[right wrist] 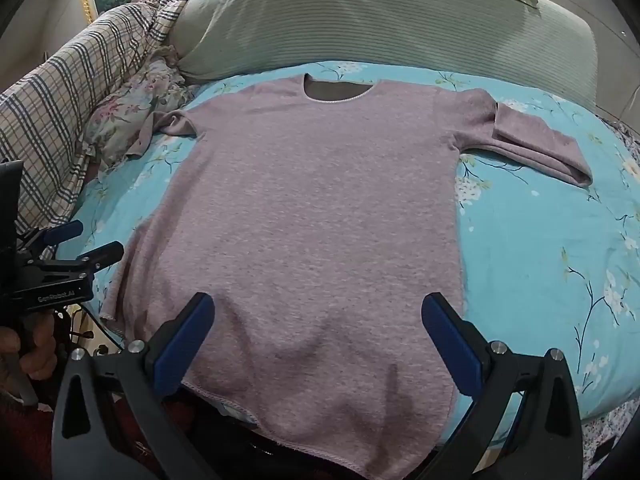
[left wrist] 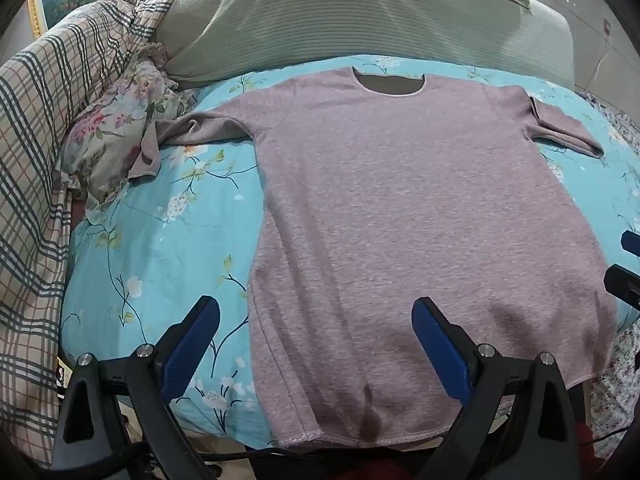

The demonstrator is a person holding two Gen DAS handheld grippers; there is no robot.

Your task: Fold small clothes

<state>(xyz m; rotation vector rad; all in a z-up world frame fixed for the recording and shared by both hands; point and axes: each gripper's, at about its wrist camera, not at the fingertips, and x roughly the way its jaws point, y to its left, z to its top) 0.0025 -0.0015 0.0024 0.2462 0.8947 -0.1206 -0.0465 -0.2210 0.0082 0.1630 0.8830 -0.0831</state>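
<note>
A small mauve long-sleeved top (left wrist: 400, 208) lies flat, front up, on a blue floral sheet (left wrist: 160, 240), neck hole away from me. It also shows in the right wrist view (right wrist: 312, 208). Its left sleeve (left wrist: 176, 136) is crumpled against a floral pillow; its right sleeve (right wrist: 532, 140) lies folded back on itself. My left gripper (left wrist: 316, 328) is open above the hem's left part, holding nothing. My right gripper (right wrist: 318, 324) is open above the hem's right part, holding nothing. The left gripper (right wrist: 86, 242) also shows at the left edge of the right wrist view.
A grey-green ribbed pillow (left wrist: 360, 16) lies behind the top. A plaid quilt (left wrist: 52, 120) is heaped along the left, with a floral pillow (left wrist: 116, 128) beside it. The bed's near edge runs just under the hem.
</note>
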